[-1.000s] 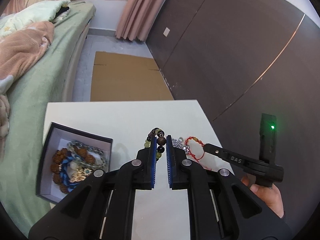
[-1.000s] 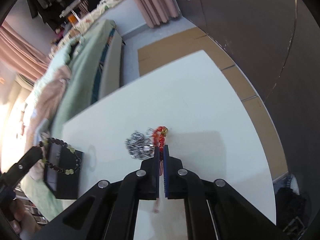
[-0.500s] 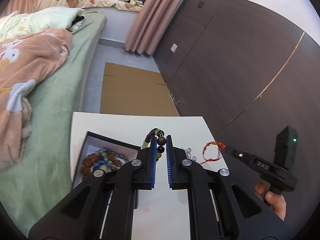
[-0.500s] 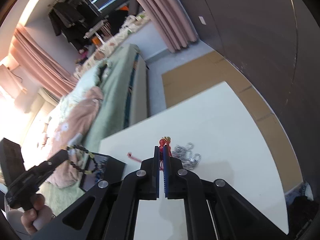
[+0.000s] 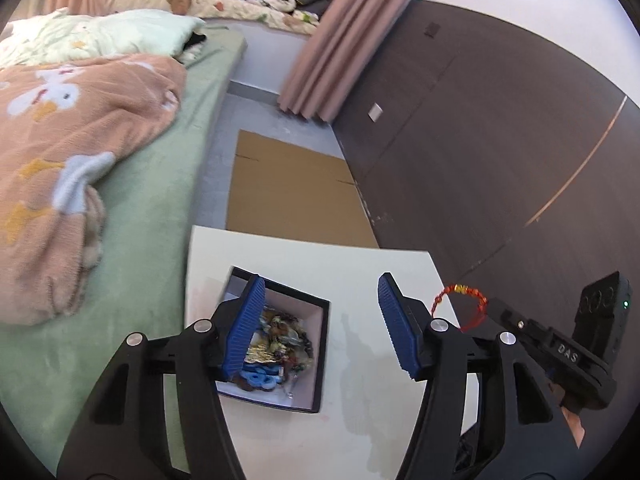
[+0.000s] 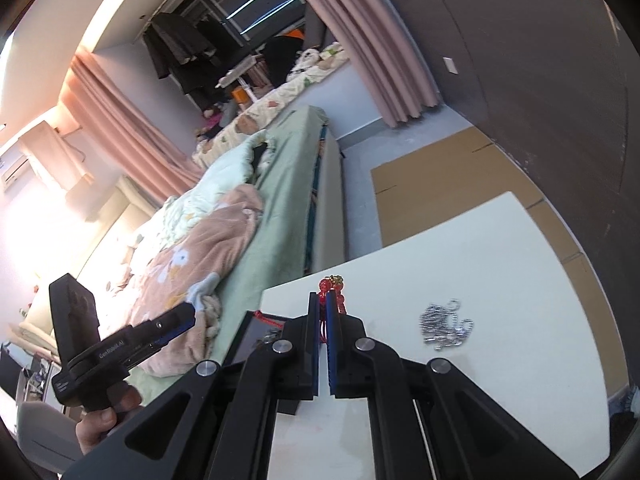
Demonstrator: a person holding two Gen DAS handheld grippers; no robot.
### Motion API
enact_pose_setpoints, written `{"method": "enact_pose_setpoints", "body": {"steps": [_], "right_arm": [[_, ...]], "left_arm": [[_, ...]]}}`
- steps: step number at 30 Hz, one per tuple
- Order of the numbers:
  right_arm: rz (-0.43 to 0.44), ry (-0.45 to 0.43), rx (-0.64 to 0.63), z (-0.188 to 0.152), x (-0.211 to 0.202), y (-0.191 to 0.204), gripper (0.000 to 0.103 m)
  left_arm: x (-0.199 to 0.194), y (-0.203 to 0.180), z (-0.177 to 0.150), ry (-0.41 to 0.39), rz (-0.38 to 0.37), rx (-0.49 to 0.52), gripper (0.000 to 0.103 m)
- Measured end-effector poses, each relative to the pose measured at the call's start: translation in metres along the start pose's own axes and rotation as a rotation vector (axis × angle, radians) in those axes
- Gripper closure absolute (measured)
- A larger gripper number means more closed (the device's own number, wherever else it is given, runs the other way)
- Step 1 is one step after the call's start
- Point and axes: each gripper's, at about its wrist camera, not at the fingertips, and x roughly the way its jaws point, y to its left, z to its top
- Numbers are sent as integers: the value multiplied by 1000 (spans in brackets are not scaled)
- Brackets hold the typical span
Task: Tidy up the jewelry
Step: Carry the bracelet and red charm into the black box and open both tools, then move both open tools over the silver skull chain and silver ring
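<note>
right gripper (image 6: pixel 323 312) clamps red bracelet (image 5: pixel 460 306), left gripper (image 5: pixel 320 324) gapes empty above jewelry box (image 5: pixel 316 360); next: carry bracelet over box.

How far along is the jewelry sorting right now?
Done: several bead bracelets lie in the black box, under the open left tongs. In hand: the right tongs grip the red bracelet. Left: the silver chain on the white table.

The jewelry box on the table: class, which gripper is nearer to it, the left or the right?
Left. The left gripper hangs open directly over the jewelry box. The right gripper, shut on the red bracelet, is off to the box's right.
</note>
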Motion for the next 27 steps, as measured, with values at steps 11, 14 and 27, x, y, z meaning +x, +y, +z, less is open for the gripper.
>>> {"method": "enact_pose_setpoints", "body": {"steps": [11,14,27], "right_arm": [[107,64,-128,0,35,77,100],[151,103,-128,-4,54,89,99],[37,121,-62,-13,51,62,36]], "left_arm": [[-26,30,0,-41,30,-69,27],[-31,38,1,-50,48,-86,23],[-39,48,-4,-58,71,-103,14]]}}
